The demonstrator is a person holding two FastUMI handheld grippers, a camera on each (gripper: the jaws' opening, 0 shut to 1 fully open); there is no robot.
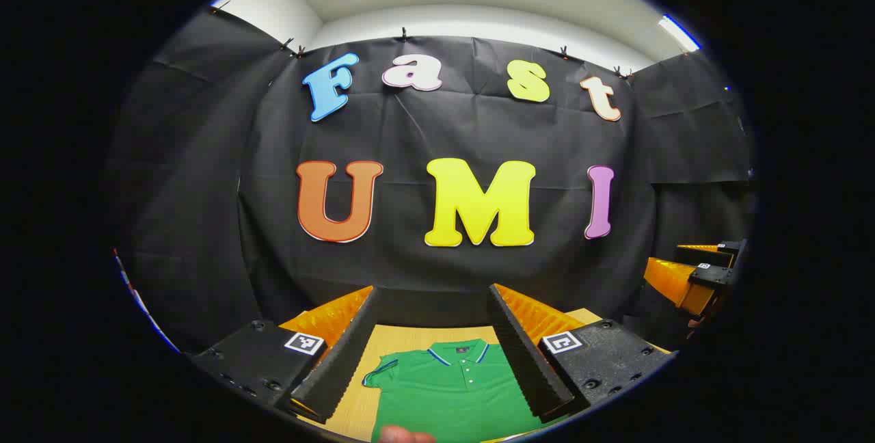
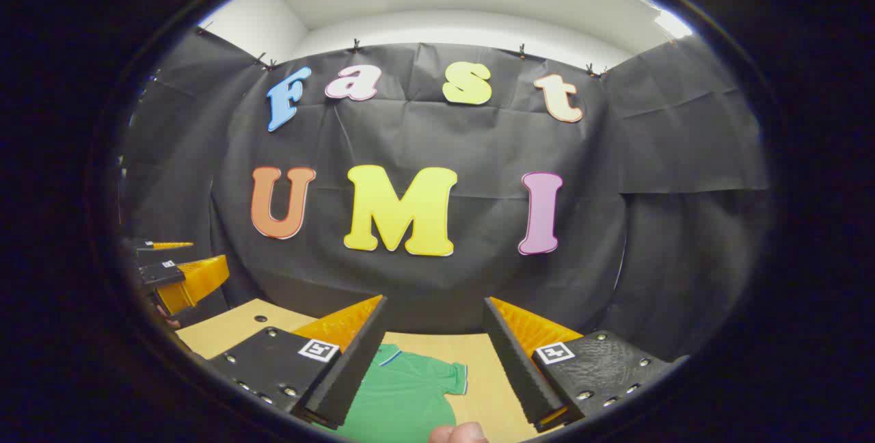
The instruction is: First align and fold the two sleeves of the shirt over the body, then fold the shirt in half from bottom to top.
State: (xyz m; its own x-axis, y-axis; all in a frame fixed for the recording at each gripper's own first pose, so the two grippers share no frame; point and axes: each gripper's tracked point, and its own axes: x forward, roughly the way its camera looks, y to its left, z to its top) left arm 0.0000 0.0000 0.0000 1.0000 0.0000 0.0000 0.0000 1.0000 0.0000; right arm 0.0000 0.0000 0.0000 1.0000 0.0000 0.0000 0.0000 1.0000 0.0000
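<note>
A green short-sleeved polo shirt (image 1: 451,388) of soft knit cloth lies flat on the pale wood-grain counter (image 1: 352,409), front side up. Its ribbed collar carries a thin blue-and-white stripe, a short placket with small pale buttons runs down from the neck, and the sleeve cuffs have the same striped edge. In the left gripper view one sleeve spreads out to the side toward the left edge of the shirt; in the right gripper view the shirt (image 2: 403,395) shows its other sleeve, also spread flat on the counter (image 2: 492,374).

The left gripper (image 1: 433,344) is held above the counter and well apart from the cloth, its two wedge-shaped fingers with ridged inner faces spread wide, nothing between them, the collar seen in the gap. The right gripper (image 2: 437,354) is likewise raised, fingers parted wide and empty, with the sleeve below the gap. A fingertip of the person (image 2: 459,433) shows at the bottom edge. Each gripper appears at the side edge of the other's view, farther off
</note>
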